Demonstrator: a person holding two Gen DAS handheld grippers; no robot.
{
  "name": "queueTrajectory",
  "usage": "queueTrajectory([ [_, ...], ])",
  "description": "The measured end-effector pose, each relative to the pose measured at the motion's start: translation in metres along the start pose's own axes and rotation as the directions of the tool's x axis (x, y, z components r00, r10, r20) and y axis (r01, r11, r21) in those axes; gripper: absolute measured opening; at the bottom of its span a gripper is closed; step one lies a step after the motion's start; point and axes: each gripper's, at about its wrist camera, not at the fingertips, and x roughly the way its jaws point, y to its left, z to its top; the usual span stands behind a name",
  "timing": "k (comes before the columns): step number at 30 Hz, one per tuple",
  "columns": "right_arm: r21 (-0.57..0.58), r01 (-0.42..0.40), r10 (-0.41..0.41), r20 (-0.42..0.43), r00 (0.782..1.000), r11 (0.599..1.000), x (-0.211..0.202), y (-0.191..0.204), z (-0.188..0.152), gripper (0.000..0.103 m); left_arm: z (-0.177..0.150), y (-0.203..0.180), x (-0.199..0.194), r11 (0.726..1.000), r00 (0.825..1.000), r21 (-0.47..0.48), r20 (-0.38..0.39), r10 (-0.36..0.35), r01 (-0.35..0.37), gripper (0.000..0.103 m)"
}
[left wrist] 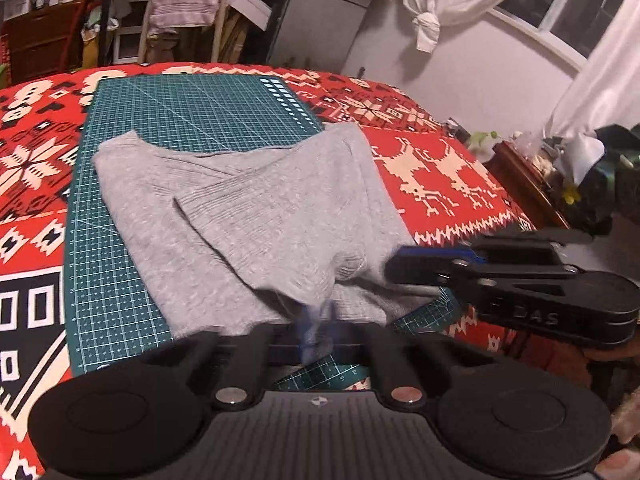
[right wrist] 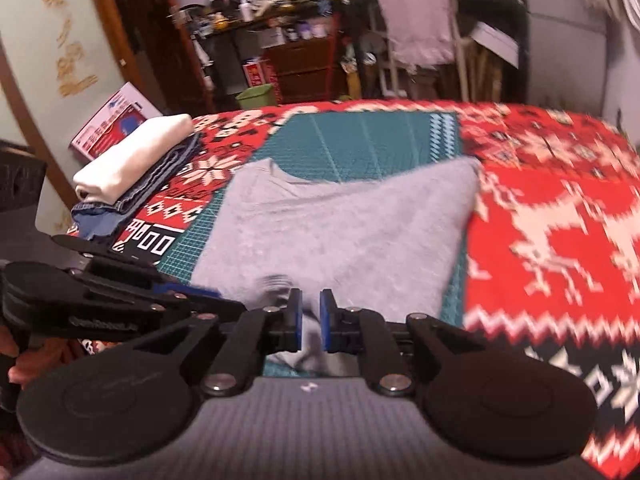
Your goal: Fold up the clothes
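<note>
Grey sweater (left wrist: 248, 216) lies on the green cutting mat (left wrist: 192, 112) over the red patterned blanket (left wrist: 440, 160), already partly doubled, near hem raised. Both tools work that near edge. Right gripper (right wrist: 308, 320): blue pads set a little apart w/ grey cloth between them, so prob. pinching the hem, though blur makes it hard to swear. Left gripper (left wrist: 316, 332): tips smeared by motion blur, can't tell if shut or parted.

Step in hand looks like carrying the hem toward the collar. Next calls for both corners level, no bunching.

Folded pile (right wrist: 132, 160) sits at the left; sleeves hidden.
</note>
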Motion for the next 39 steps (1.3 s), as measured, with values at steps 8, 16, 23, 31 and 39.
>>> queueTrajectory([
  [8, -0.011, 0.005, -0.006, -0.090, 0.996, 1.000, 0.029, -0.001, -0.005, 0.008, -0.006, 0.004, -0.001, 1.000, 0.998, 0.019, -0.052, 0.024, -0.023, 0.001],
  [16, 0.025, -0.002, 0.004, -0.076, 0.997, 1.000, 0.018, -0.010, -0.002, 0.008, -0.003, 0.015, -0.005, 0.999, 0.997, -0.048, -0.076, 0.005, -0.008, 0.014],
  [23, 0.079, -0.001, 0.004, -0.038, 0.999, 0.997, 0.008, -0.023, 0.008, 0.009, 0.010, 0.035, -0.029, 0.992, 1.000, -0.123, 0.000, 0.017, -0.017, 0.031],
  [31, 0.105, 0.033, -0.031, -0.021, 0.999, 0.994, 0.007, -0.040, 0.018, 0.010, 0.040, 0.068, -0.003, 0.992, 0.996, -0.119, 0.064, 0.058, -0.050, 0.027],
  [39, 0.137, 0.050, -0.045, -0.032, 0.998, 0.989, 0.015, -0.053, 0.026, 0.010, 0.056, 0.090, 0.022, 0.992, 0.997, -0.121, 0.073, 0.037, -0.028, 0.024],
])
